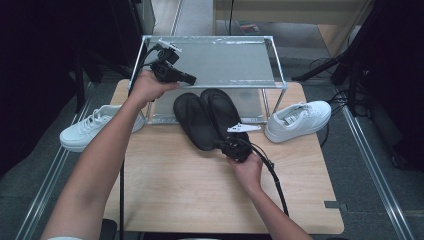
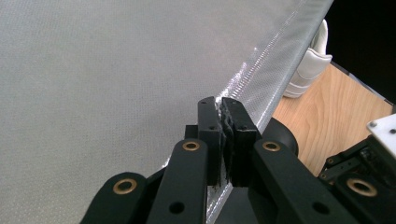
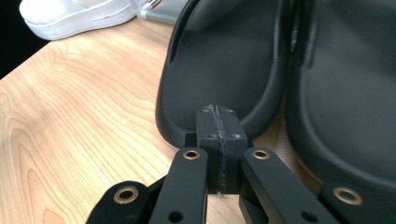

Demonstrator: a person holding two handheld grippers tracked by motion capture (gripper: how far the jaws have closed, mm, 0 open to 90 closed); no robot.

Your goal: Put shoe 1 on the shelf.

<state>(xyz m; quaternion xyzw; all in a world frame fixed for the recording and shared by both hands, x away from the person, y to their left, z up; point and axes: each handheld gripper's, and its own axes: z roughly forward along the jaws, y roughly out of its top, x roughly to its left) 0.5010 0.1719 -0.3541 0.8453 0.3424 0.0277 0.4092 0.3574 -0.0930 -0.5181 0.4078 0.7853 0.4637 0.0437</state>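
Note:
Two black slippers lie side by side in front of the rack, the left slipper (image 1: 192, 120) (image 3: 224, 60) and the right slipper (image 1: 222, 111) (image 3: 345, 93). My right gripper (image 1: 223, 144) (image 3: 219, 114) is shut with nothing between its pads, and its tips sit at the heel rim of the left slipper. My left gripper (image 1: 191, 78) (image 2: 222, 105) is shut over the front left edge of the rack's silver top shelf (image 1: 225, 62) (image 2: 116, 84). I cannot tell whether its pads pinch the shelf's rim.
The metal-framed rack stands at the back of the wooden table (image 1: 200, 190) (image 3: 70, 116). One white sneaker (image 1: 92, 129) (image 3: 74, 16) lies at the left table edge. Another white sneaker (image 1: 299, 120) (image 2: 310, 60) sits to the right of the rack. Dark floor and rails flank the table.

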